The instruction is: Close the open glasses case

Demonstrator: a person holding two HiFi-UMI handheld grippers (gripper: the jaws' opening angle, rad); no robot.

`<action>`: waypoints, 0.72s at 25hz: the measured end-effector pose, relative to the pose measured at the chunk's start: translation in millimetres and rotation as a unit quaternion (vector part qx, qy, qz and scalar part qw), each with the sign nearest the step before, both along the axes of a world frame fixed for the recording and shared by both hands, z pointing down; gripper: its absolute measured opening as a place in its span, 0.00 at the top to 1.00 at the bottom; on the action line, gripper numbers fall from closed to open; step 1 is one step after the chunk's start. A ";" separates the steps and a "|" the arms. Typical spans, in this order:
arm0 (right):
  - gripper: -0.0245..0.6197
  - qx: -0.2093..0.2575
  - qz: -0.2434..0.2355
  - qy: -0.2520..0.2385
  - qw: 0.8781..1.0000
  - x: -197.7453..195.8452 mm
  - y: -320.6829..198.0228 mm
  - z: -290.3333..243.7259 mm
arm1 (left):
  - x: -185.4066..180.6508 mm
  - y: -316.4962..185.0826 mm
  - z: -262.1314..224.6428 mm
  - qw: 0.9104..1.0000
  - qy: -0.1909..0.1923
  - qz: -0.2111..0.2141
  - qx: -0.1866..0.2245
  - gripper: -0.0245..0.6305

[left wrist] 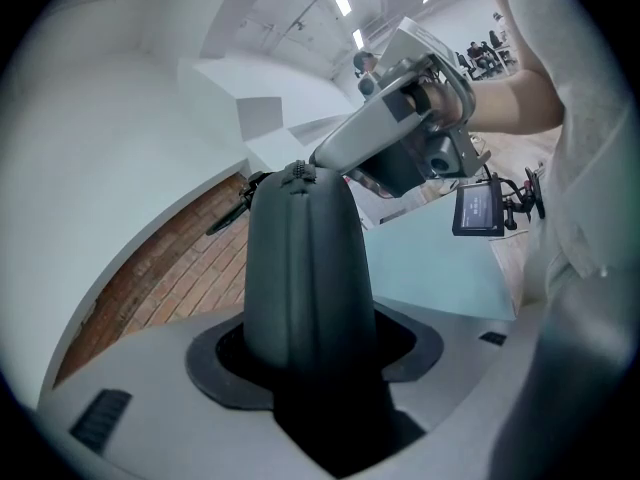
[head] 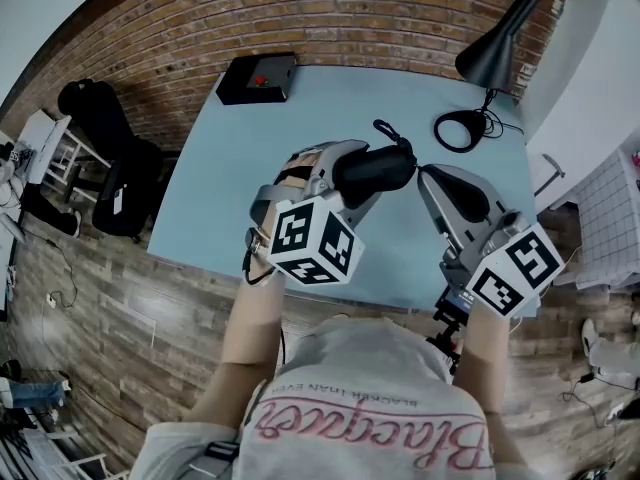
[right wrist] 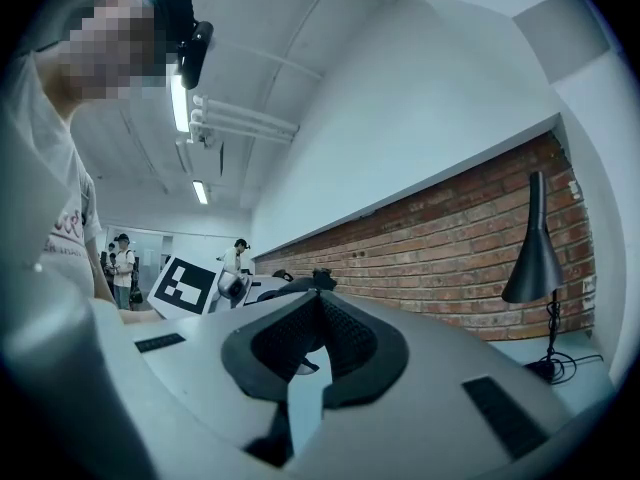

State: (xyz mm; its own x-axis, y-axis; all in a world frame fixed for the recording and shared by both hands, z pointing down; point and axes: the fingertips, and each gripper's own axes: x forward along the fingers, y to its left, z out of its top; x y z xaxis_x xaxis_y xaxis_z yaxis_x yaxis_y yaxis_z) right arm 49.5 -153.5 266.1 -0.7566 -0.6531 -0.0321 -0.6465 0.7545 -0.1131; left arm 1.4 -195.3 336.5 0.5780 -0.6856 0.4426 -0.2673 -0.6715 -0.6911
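A black zip glasses case (head: 375, 168) hangs above the pale blue table (head: 240, 188). My left gripper (head: 350, 173) is shut on it. In the left gripper view the case (left wrist: 305, 268) stands up from between the jaws of the left gripper (left wrist: 305, 343). My right gripper (head: 425, 173) comes in from the right, its tip at the case's end. Its jaws are shut, and the zipper pull (right wrist: 322, 277) shows right at their tip in the right gripper view, where the right gripper (right wrist: 320, 298) points level. The case's wrist loop (head: 387, 130) sticks out behind.
A black box (head: 258, 78) sits at the table's far left corner. A black desk lamp (head: 497, 53) with its round base (head: 460, 130) stands at the far right. A brick wall runs behind the table. Dark chairs (head: 105, 128) stand to the left.
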 end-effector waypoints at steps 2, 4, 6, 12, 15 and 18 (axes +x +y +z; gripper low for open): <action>0.93 -0.001 0.003 0.000 1.000 2.7 -1.3 -0.3 | 2.8 2.6 -1.2 1.000 0.016 0.008 -0.007 0.56; 0.93 0.000 0.003 0.000 1.000 4.1 -1.6 -1.3 | 4.9 5.8 -2.9 0.999 0.033 0.018 -0.014 0.56; 0.93 0.000 0.000 0.001 1.000 4.7 -0.9 -2.2 | 6.8 9.5 -4.9 0.998 0.048 0.029 -0.020 0.56; 0.93 -0.005 -0.025 0.006 1.000 9.1 1.1 -6.6 | 15.8 21.7 -16.1 0.993 0.097 0.064 -0.032 0.56; 0.93 -0.002 -0.031 0.009 0.999 8.3 1.9 -9.9 | 18.0 25.0 -20.4 0.990 0.119 0.071 -0.036 0.56; 0.93 0.002 -0.029 0.012 1.000 8.2 1.5 -11.2 | 20.4 26.6 -21.8 0.987 0.138 0.075 -0.044 0.56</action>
